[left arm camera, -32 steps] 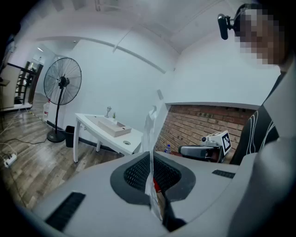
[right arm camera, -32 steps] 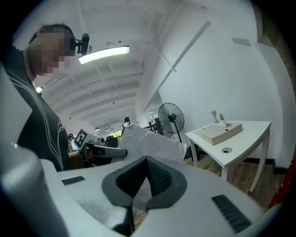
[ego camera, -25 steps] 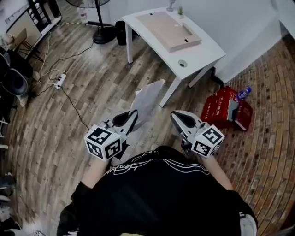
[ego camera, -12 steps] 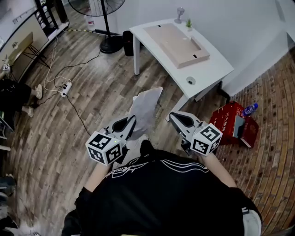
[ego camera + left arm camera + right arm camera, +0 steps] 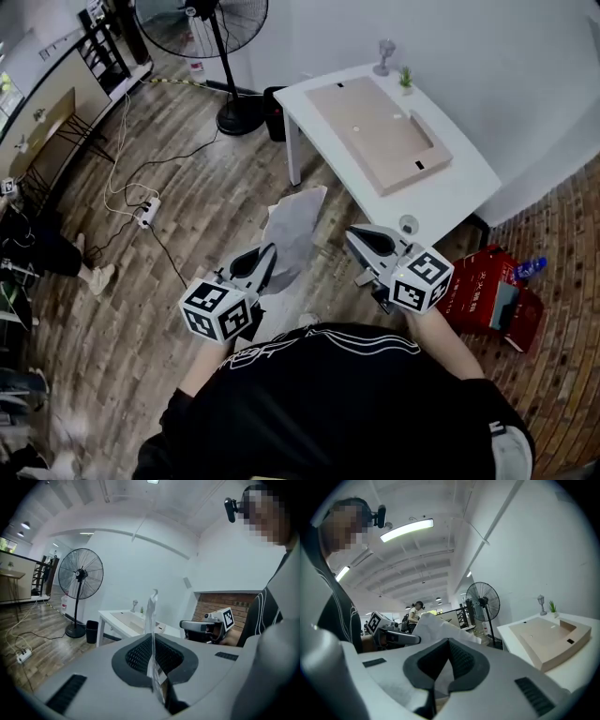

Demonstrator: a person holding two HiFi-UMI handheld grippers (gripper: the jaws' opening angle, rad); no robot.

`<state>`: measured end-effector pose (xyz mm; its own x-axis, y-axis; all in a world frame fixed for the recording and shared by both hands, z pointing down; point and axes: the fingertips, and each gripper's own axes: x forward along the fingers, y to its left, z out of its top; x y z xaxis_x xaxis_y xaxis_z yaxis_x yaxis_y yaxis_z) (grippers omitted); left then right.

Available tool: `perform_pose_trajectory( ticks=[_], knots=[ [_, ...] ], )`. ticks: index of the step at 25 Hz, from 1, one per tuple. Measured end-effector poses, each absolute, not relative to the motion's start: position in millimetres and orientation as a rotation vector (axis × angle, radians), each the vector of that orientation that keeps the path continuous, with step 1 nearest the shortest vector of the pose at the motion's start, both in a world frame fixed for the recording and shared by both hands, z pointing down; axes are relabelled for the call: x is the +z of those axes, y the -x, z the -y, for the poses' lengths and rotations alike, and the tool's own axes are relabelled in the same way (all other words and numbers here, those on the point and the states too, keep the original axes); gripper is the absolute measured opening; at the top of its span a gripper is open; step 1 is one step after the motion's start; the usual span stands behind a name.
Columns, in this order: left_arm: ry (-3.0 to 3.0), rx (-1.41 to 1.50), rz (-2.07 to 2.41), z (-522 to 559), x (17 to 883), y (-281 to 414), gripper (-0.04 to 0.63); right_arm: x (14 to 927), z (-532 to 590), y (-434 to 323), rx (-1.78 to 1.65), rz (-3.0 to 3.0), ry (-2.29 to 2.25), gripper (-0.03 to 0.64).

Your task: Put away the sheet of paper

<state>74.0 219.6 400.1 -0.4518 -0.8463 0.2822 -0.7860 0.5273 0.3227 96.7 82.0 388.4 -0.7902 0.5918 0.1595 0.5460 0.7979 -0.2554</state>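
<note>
White table (image 5: 464, 192) by wall; plant (image 5: 406, 79) at its far edge. Fan (image 5: 202, 19) on wood floor (image 5: 141, 309), black bin (image 5: 275, 112) between fan base and table. Power strip (image 5: 146, 212) with cables, well left. Red box (image 5: 473, 298) on brick floor (image 5: 562, 375), bottle (image 5: 528, 269) just beside.

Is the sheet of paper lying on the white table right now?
No, the left gripper holds the sheet of paper pinched in its jaws above the wooden floor, short of the white table.
</note>
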Motion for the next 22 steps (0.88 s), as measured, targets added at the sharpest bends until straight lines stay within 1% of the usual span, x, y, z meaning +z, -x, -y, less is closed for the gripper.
perform_pose_trajectory(
  ticks=[5,14,22],
  knots=[
    [-1.341,-0.177,2.366,-198.6,401.3,-19.2,0.032,404.1,-58.4,-59.2,0.306,2.748,0.873,0.003],
    [-1.402,-0.137,2.360,-161.8,396.8,53.9,0.032,416.2,-27.0,-12.4,0.314,2.767,0.773,0.003],
    [-1.500,-0.153,2.277,-133.1,405.2,135.1,0.032,429.7,-3.0,40.5,0.349,2.780,0.591,0.003]
  ],
)
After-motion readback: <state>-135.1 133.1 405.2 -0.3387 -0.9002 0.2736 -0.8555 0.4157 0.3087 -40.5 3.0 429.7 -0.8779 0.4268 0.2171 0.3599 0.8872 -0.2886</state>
